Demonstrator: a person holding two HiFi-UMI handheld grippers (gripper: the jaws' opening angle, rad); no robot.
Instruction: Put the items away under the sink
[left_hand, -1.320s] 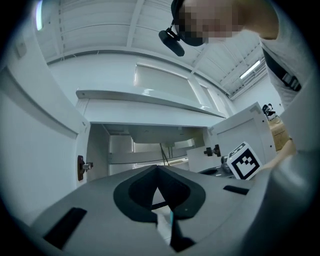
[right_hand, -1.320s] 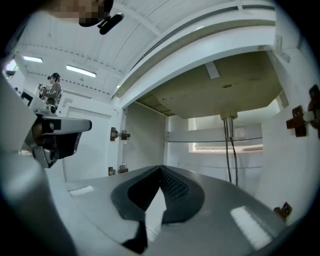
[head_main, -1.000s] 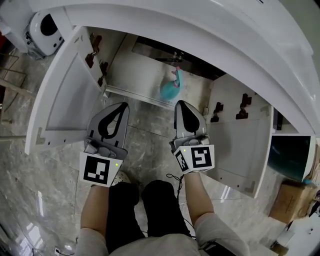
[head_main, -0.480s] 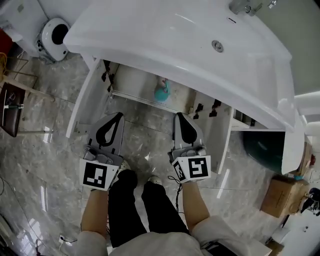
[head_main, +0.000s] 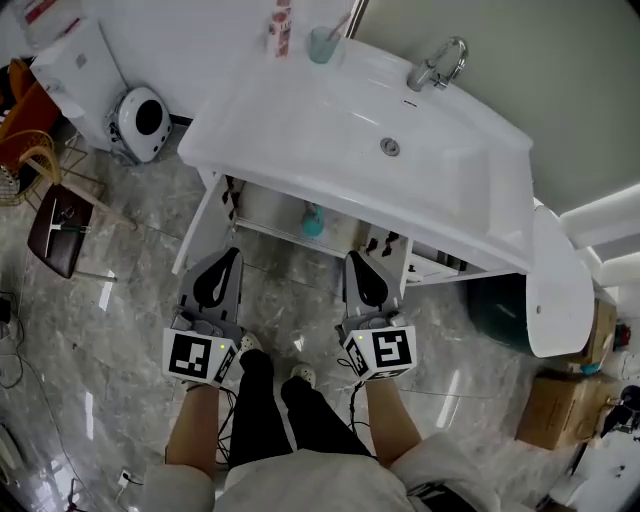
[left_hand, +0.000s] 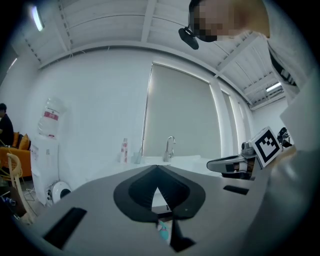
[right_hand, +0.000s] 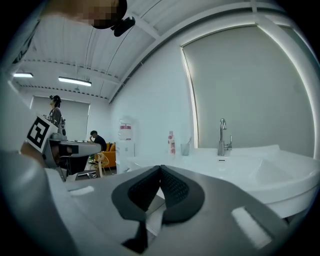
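The white sink (head_main: 330, 130) has a chrome faucet (head_main: 437, 63) at its back. Below it the cabinet stands with its left door (head_main: 197, 233) swung open. Inside, a teal bottle (head_main: 313, 221) stands upright, also glimpsed below the jaws as the teal bottle (left_hand: 162, 231). On the sink's back corner are a red-and-white bottle (head_main: 281, 28) and a teal cup (head_main: 325, 43). My left gripper (head_main: 229, 254) and right gripper (head_main: 358, 259) hang side by side in front of the cabinet, both shut and empty. They point level at sink height, left gripper (left_hand: 156, 168), right gripper (right_hand: 160, 168).
A round white appliance (head_main: 142, 120) sits on the marble floor at the left, next to a dark stool (head_main: 57, 226). A dark green bin (head_main: 503, 300) and a cardboard box (head_main: 562, 405) are on the right. Two people (right_hand: 95, 137) are far back in the room.
Both grippers have risen from cabinet level to sink height, still shut. The head view has pulled up and back, so the whole sink top, faucet, bottle and cup now show.
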